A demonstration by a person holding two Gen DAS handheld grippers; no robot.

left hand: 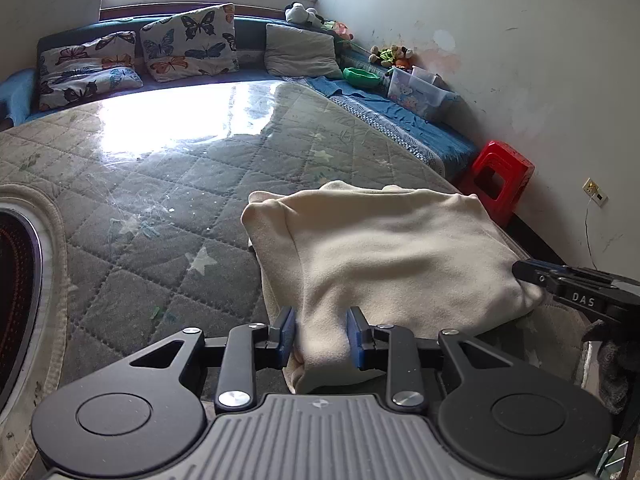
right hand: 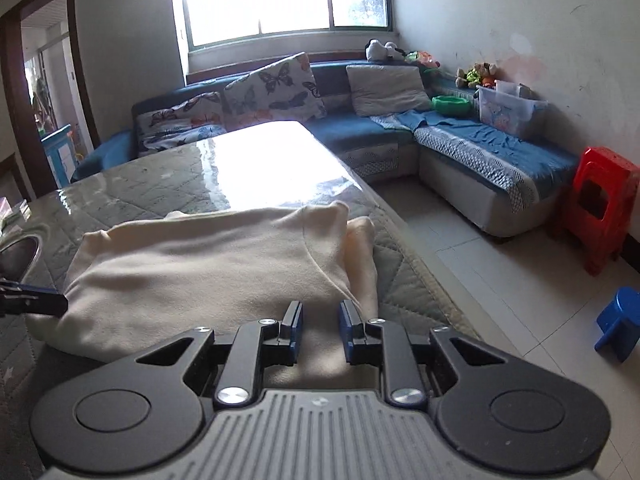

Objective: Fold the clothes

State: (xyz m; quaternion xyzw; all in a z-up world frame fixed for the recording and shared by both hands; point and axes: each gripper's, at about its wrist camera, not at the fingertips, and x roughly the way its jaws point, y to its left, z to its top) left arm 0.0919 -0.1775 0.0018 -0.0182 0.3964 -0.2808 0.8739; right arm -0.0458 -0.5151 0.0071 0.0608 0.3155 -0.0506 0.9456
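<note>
Left wrist view: left claw [left hand: 321,334] pinching a bunched fold at the near edge of the cream garment [left hand: 392,248], cloth packed between the blue pads [left hand: 286,336]. Right claw [left hand: 532,274] enters from the right edge at the garment's right corner; can't tell from here if it grips. This view also catches a dark round thing with a pale rim [left hand: 24,280] on the left side of the tabletop [left hand: 160,208].

Right wrist view: right claw [right hand: 320,330] has jaws slightly apart, cloth lying between and under them; can't tell if the pads [right hand: 297,328] press on it. Left claw [right hand: 36,300] pokes in at the garment's [right hand: 208,256] left corner. Only this view shows the tiled floor [right hand: 500,280], blue stool [right hand: 620,320], doorway [right hand: 36,100].

Both show the sofa [right hand: 360,128], butterfly pillows [left hand: 188,42], red stool [left hand: 500,176].

Garment: cream, soft, fleecy, folded into a rough rectangle, layers stacked, a second fold edge showing along the far right. Lies at the near right part of the quilted, glossy-covered tabletop, close to its edge.
</note>
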